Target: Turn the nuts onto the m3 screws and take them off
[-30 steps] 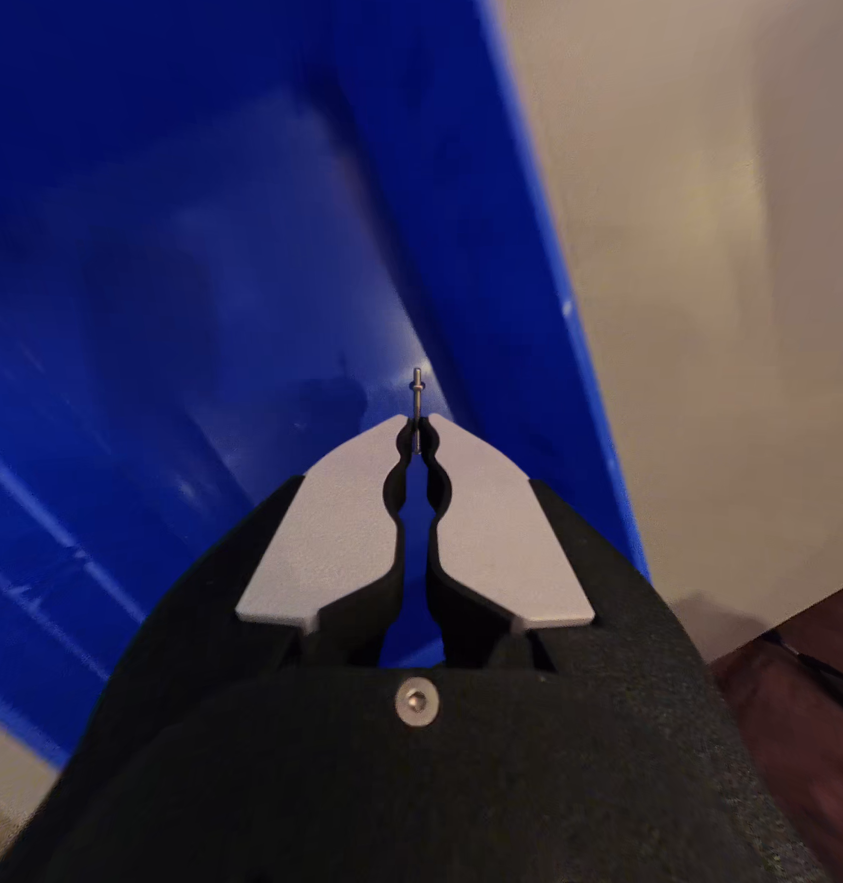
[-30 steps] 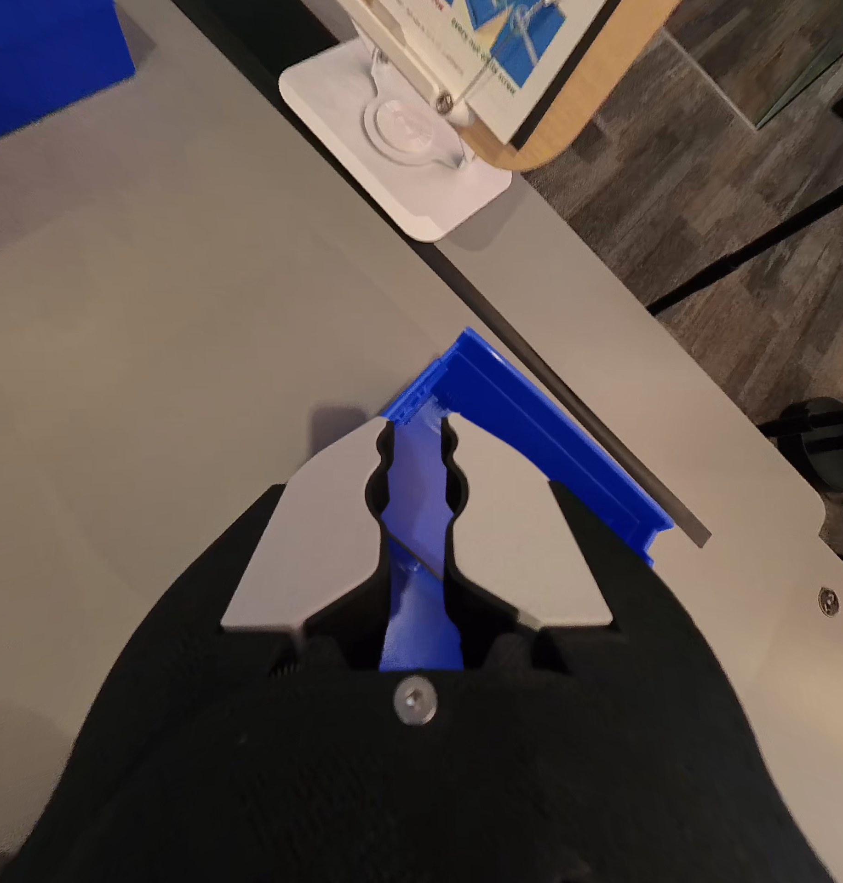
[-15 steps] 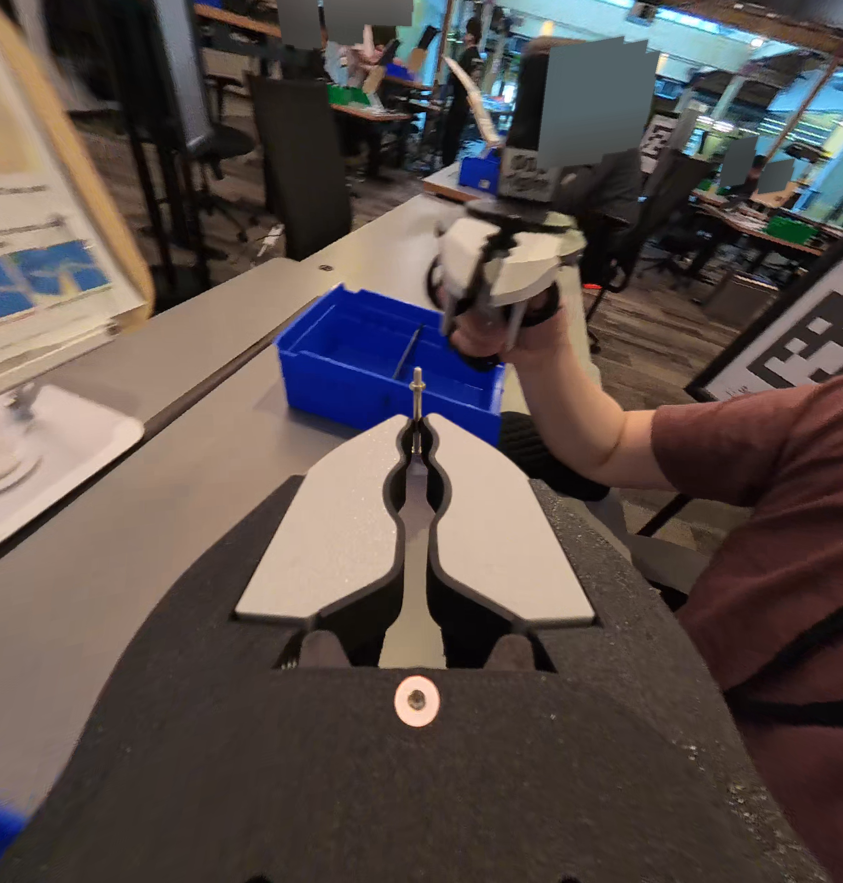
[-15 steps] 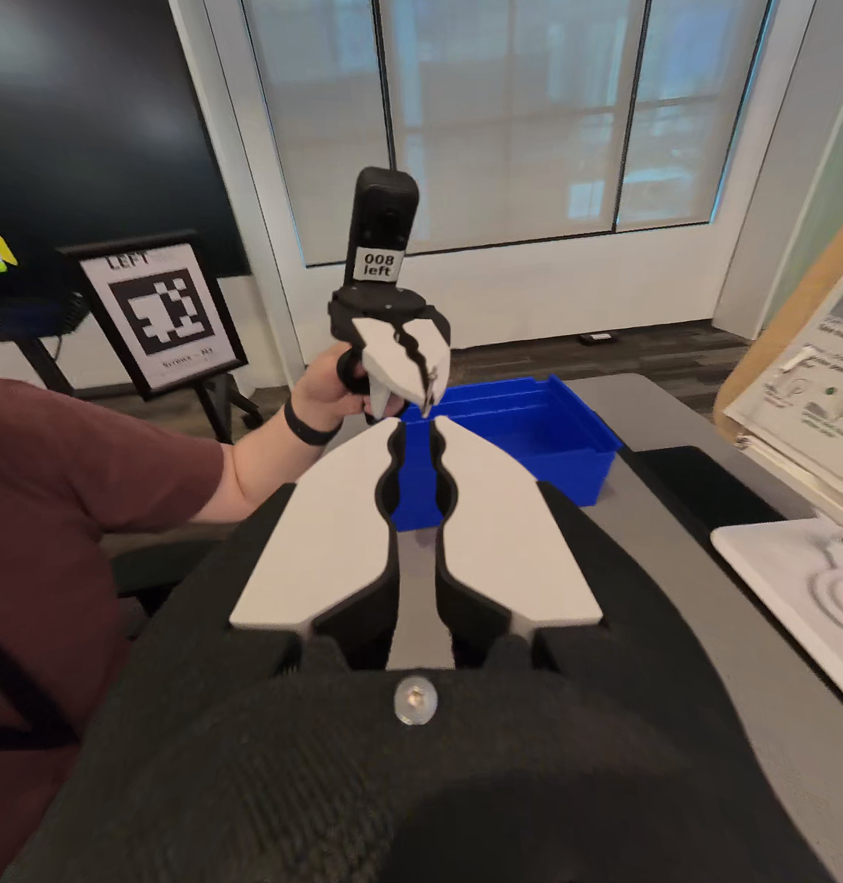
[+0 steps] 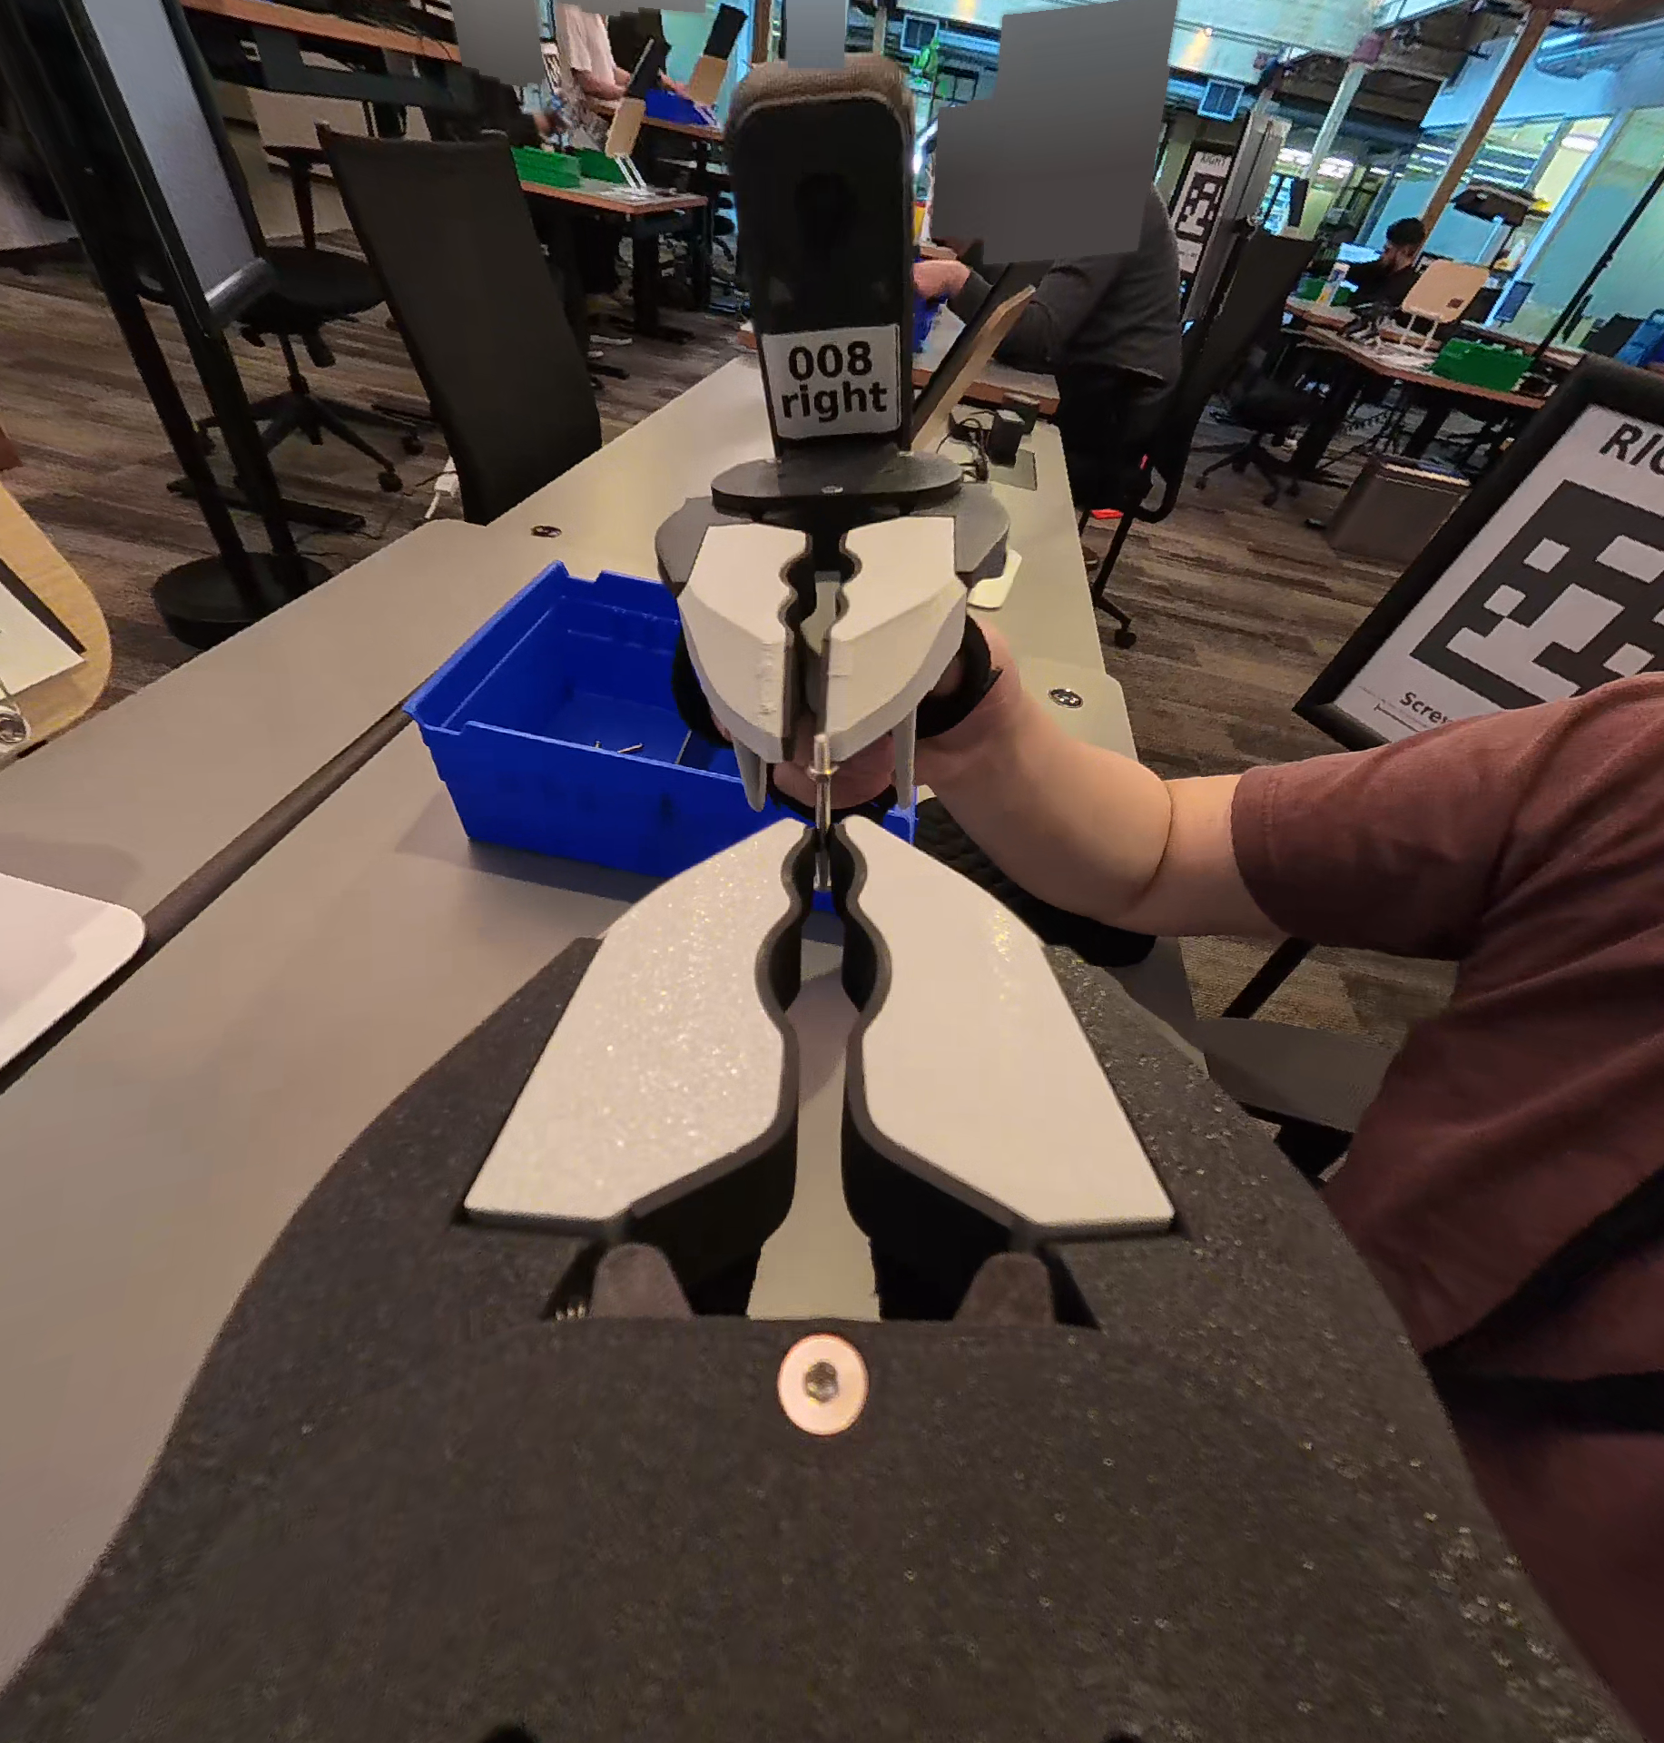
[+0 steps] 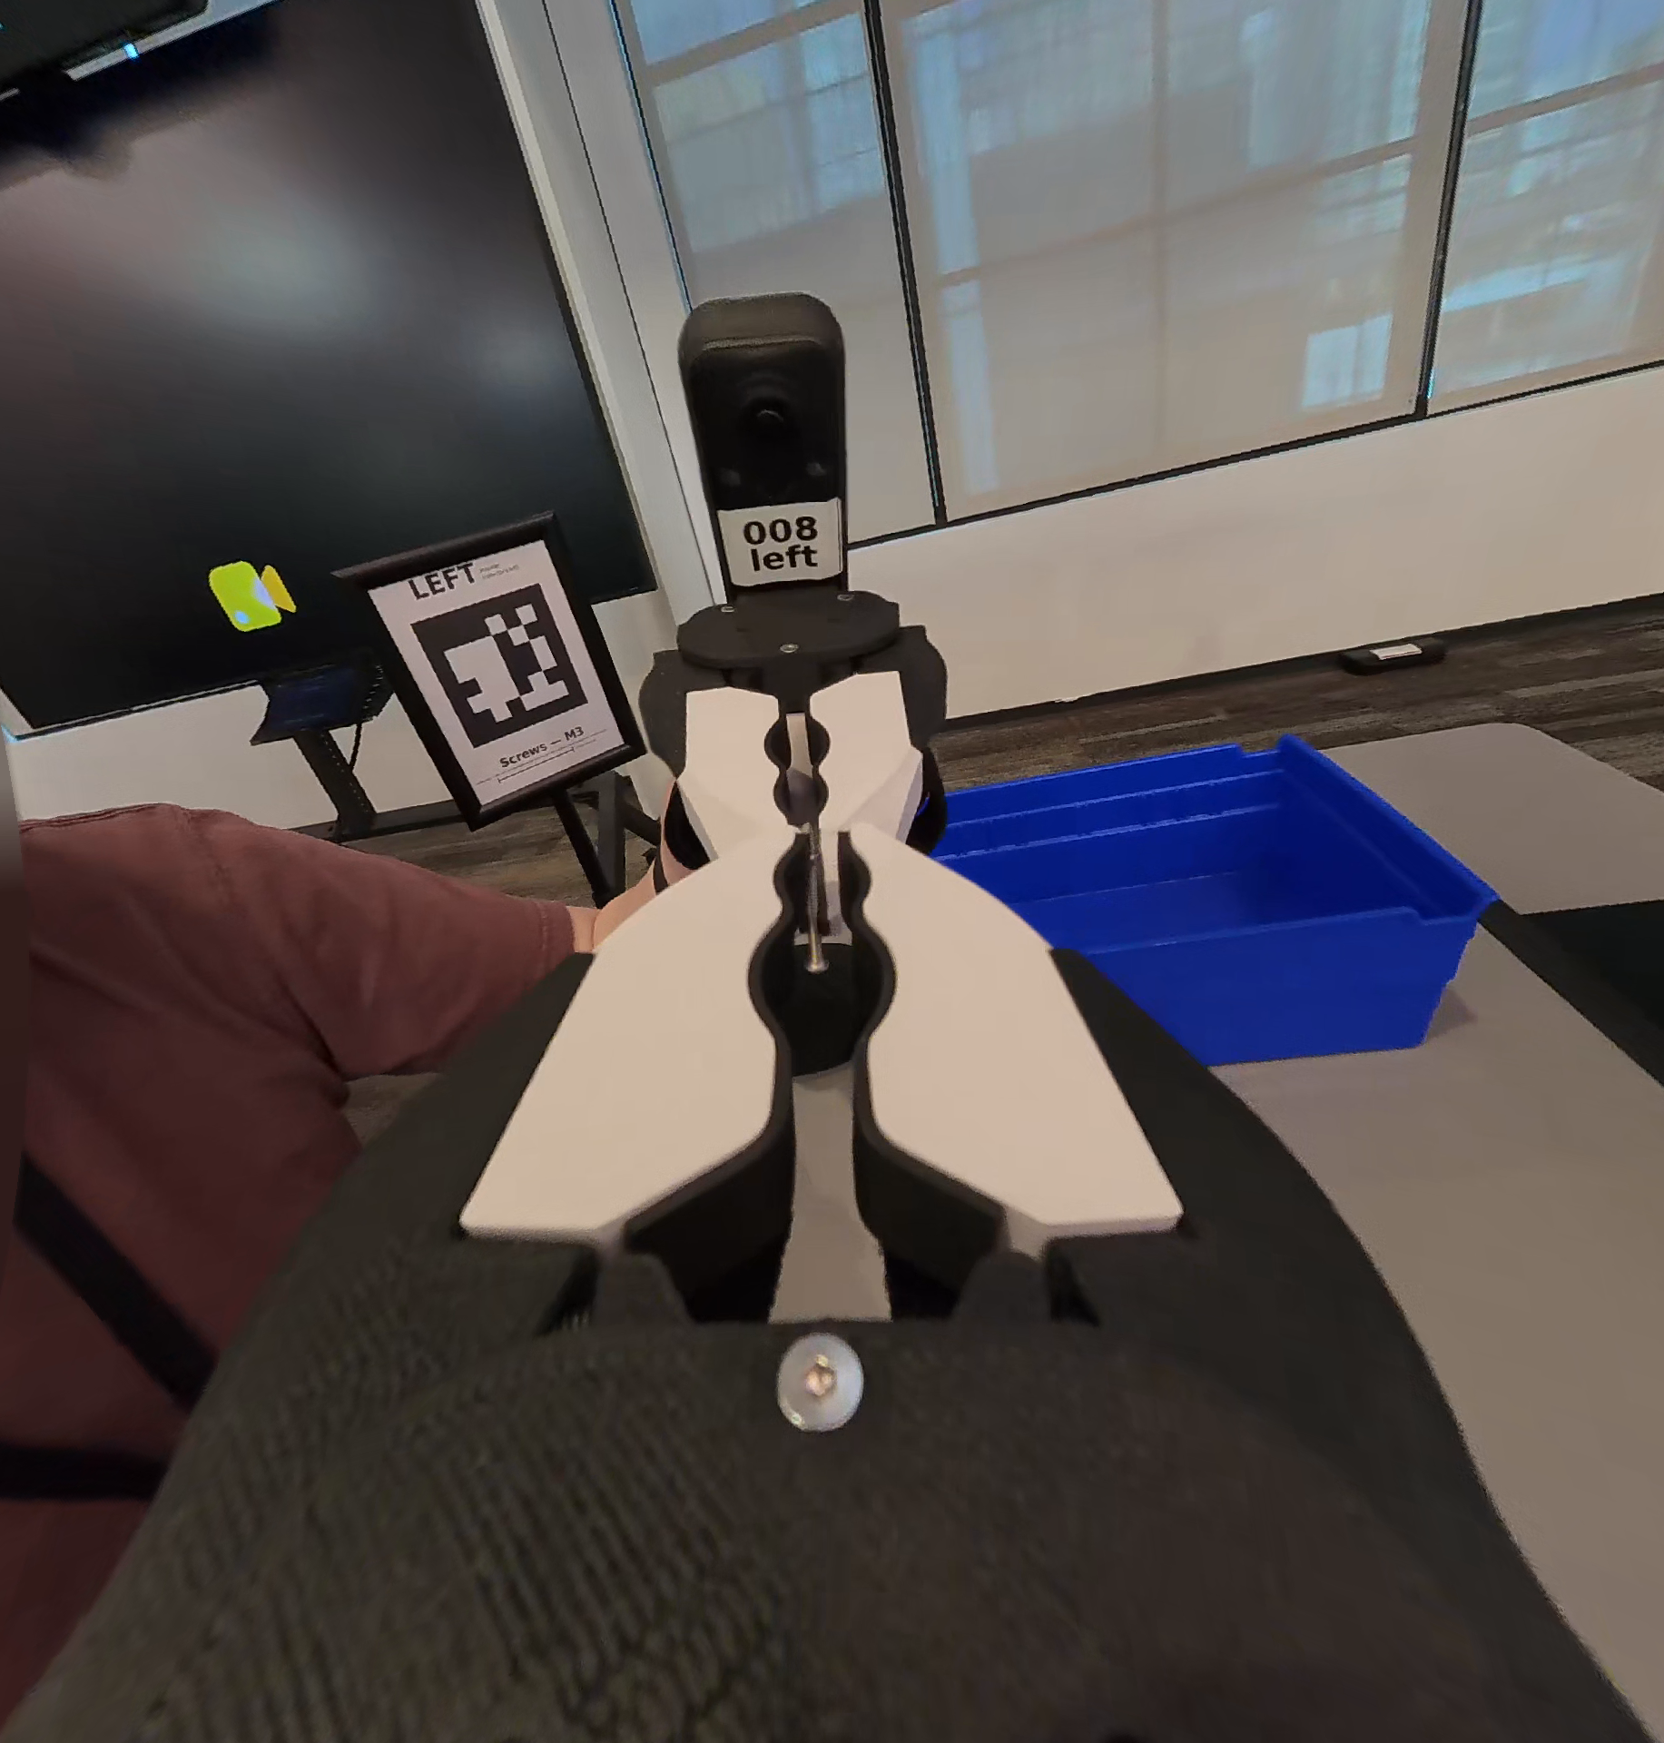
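The left gripper (image 5: 820, 830) has its jaws pinched on the screw (image 5: 821, 802), held in the air above the table (image 5: 271, 990) in front of the blue bin (image 5: 564, 755). The screw's long axis runs straight out from the left jaws into the narrow gap of the right gripper (image 6: 816, 854), which faces it head-on. Whether the right jaws actually clamp the screw or a nut, I cannot tell. Half a second ago the grippers were apart and the right one stood off over the bin; now they meet tip to tip.
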A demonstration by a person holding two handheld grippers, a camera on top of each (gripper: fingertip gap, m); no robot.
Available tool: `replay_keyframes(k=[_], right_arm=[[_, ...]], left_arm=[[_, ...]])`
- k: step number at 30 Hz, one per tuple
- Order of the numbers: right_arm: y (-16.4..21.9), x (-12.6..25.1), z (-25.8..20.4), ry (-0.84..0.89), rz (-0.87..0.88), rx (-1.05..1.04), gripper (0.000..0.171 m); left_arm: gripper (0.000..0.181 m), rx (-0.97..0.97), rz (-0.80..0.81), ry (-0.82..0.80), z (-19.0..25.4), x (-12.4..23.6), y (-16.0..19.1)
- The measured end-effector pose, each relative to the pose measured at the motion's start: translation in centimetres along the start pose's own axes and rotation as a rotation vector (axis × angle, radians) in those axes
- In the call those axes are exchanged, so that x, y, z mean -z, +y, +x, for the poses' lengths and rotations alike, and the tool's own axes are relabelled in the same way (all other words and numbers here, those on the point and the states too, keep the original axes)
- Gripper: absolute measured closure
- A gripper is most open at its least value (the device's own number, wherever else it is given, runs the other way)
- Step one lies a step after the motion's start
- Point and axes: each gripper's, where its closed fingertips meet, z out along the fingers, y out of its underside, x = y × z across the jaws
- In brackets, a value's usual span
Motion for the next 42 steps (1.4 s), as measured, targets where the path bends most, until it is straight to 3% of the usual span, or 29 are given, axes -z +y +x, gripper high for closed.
replay_keyframes(k=[3,6,22,25,31,42], right_arm=[[0.0,0.0,-0.2,-0.023,-0.003,-0.017,0.170],[0.1,0.0,-0.4,-0.047,-0.013,-0.050,0.159],[0.7,-0.2,-0.7,-0.076,-0.036,-0.071,0.167],[0.4,-0.3,-0.9,-0.099,-0.009,-0.105,0.168],[0.6,-0.6,-0.7,-0.099,0.007,-0.112,0.169],[-0.1,-0.1,-0.4,-0.080,0.037,-0.088,0.168]], left_arm=[[0.179,-0.009,-0.013,0.012,0.3,0.0,0.1],[0.179,-0.015,-0.017,0.010,0.4,-0.1,0.1],[0.178,0.006,-0.024,0.054,0.7,-0.4,0.5],[0.167,0.052,0.004,0.077,0.6,-0.4,0.2],[0.178,0.090,0.008,0.122,0.9,-0.9,0.6],[0.179,0.157,0.030,0.168,0.8,-1.1,0.6]])
